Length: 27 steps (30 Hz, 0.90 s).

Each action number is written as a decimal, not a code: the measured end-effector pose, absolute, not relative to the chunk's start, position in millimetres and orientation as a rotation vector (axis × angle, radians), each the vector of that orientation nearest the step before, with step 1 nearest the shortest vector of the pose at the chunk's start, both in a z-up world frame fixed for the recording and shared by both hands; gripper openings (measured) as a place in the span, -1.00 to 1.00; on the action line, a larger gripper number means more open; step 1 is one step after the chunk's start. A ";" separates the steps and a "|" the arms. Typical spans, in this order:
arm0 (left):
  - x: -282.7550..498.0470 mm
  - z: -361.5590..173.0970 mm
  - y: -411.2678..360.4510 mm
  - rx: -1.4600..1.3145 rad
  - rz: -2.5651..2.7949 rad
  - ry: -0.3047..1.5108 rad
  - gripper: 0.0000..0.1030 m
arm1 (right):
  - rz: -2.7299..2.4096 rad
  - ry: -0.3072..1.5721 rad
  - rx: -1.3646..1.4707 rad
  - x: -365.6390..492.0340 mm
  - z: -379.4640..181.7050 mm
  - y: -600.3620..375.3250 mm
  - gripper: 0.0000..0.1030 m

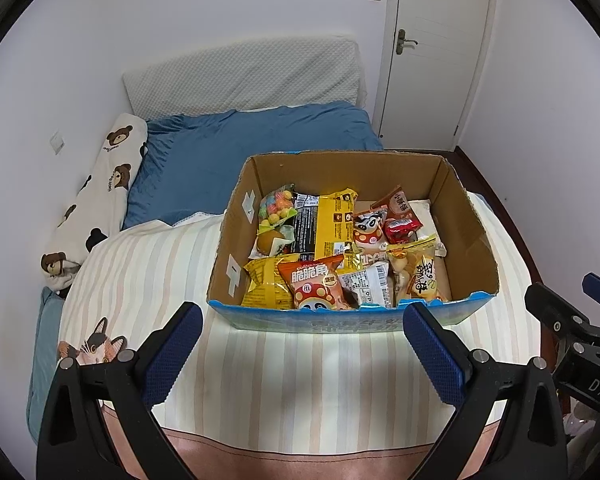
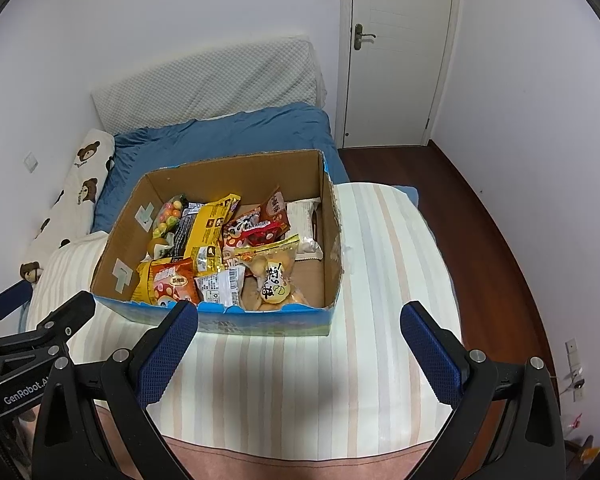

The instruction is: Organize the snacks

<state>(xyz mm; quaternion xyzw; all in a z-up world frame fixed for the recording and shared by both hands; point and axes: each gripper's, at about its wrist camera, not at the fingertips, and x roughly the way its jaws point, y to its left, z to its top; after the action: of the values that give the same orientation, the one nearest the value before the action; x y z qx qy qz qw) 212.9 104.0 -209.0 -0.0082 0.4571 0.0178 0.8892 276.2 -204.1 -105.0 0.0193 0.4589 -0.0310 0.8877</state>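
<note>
An open cardboard box (image 1: 474, 216) (image 2: 332, 240) with a blue front rim sits on a striped bed cover. It holds several snack packets: an orange mushroom-print bag (image 1: 316, 282) (image 2: 172, 280), a long yellow and black bag (image 1: 324, 224) (image 2: 206, 236), a clear bag of coloured candy balls (image 1: 276, 206) (image 2: 170, 212), a brown packet (image 1: 398, 204) (image 2: 276, 210) and a clear bag of small pastries (image 1: 418, 276) (image 2: 274, 280). My left gripper (image 1: 302, 320) and right gripper (image 2: 300, 320) both hover open just in front of the box, holding nothing.
The striped bed cover (image 1: 300, 380) (image 2: 380, 240) spreads around the box. Behind it lie a blue quilt (image 1: 228, 152), a bear-print pillow (image 1: 100, 196) and a white padded headboard (image 1: 244, 76). A white door (image 2: 400, 48) and dark wooden floor (image 2: 480, 220) are to the right.
</note>
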 end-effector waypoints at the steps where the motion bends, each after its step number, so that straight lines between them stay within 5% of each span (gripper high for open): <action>1: 212.9 -208.9 104.1 -0.018 0.038 0.948 1.00 | -0.064 0.954 0.041 275.7 -105.0 -204.2 1.00; 27: 209.9 -200.8 103.1 -0.012 0.038 0.931 1.00 | -0.065 0.944 0.039 270.7 -100.1 -204.6 1.00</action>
<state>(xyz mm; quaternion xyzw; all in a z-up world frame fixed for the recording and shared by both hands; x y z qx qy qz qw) 209.9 103.1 -200.8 -0.0057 0.4487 0.0184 0.8935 270.7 -204.6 -100.1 0.0186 0.4547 -0.0313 0.8899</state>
